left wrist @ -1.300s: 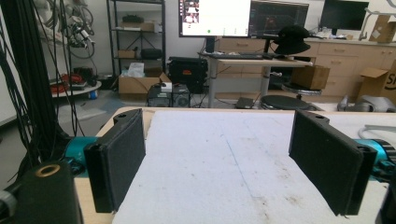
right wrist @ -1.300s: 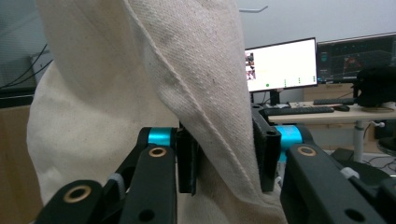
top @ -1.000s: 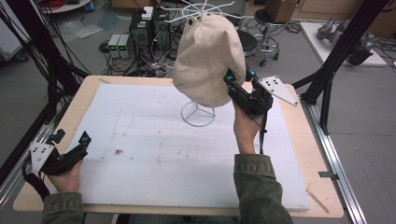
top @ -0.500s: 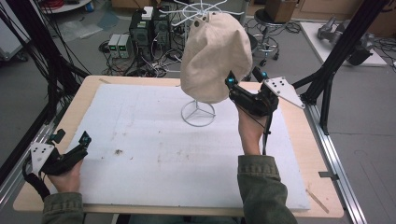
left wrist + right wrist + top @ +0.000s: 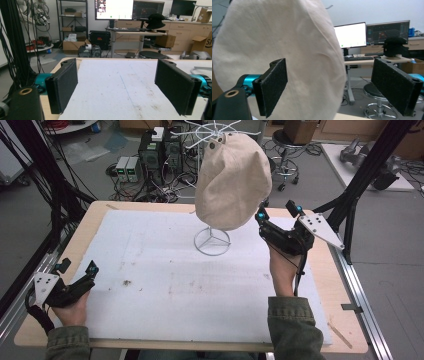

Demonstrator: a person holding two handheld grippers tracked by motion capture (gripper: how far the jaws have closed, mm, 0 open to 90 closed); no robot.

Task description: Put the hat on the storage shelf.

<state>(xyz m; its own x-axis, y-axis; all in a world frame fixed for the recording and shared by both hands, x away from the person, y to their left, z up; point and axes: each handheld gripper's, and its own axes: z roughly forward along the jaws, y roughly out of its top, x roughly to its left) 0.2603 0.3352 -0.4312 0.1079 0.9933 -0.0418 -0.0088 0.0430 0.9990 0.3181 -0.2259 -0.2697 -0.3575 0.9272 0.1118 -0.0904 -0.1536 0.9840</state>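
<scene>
At the near left corner of the table (image 5: pixel 345 320) I have the left gripper (image 5: pixel 75 270) resting low in its hand, its jaws released wide with nothing between them. In the left gripper view the two black pads (image 5: pixel 63 85) stand well apart over the bare white mat (image 5: pixel 120 92).

Farther in, toward the right edge, my right gripper (image 5: pixel 277 214) is up off the mat, the sleeve and hand (image 5: pixel 282 270) reaching in from the near edge. Its jaws have just been opening and now stand wide, with nothing pinched. In the right gripper view the left pad (image 5: pixel 273 86) sits in front of the cloth, the right pad clear out in open air; whether the left pad touches the cloth I cannot tell.

Just beyond that gripper, the beige cap (image 5: pixel 232 182) hangs on the white wire stand (image 5: pixel 212 240), whose round base sits on the mat toward the far edge, a little right of centre. The cap is tilted, its crown leaning toward the right gripper.
</scene>
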